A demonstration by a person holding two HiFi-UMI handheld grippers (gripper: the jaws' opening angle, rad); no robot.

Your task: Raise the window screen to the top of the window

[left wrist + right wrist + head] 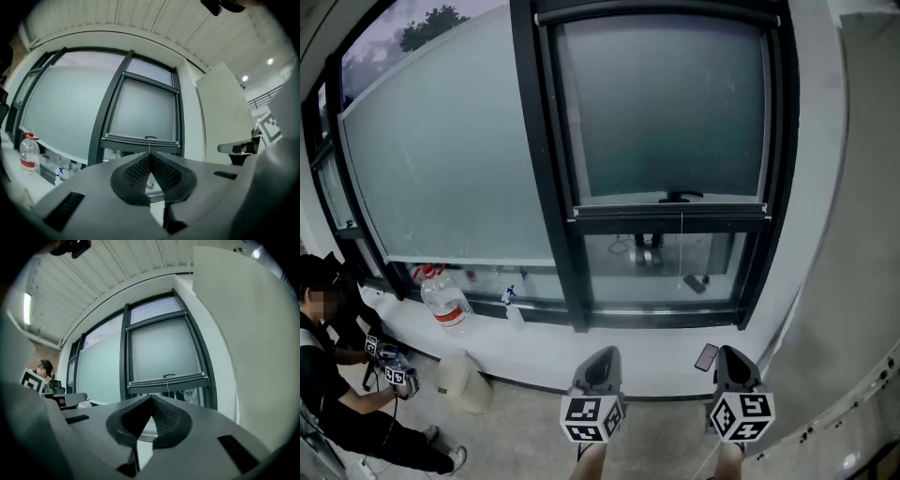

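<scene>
Screen [666,112] bar [670,214] runs level, up and ahead of you — right gripper [733,364] sits slightly nearer its handle [680,197] than left gripper [602,364] — both pinched closed, empty.

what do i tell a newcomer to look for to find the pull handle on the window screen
Find the narrower right-hand window with the black frame; the grey window screen covers its upper part, ending in a dark bottom bar. The pull handle is the small black bump at that bar's middle, the only part with a thin cord hanging straight below.
</scene>
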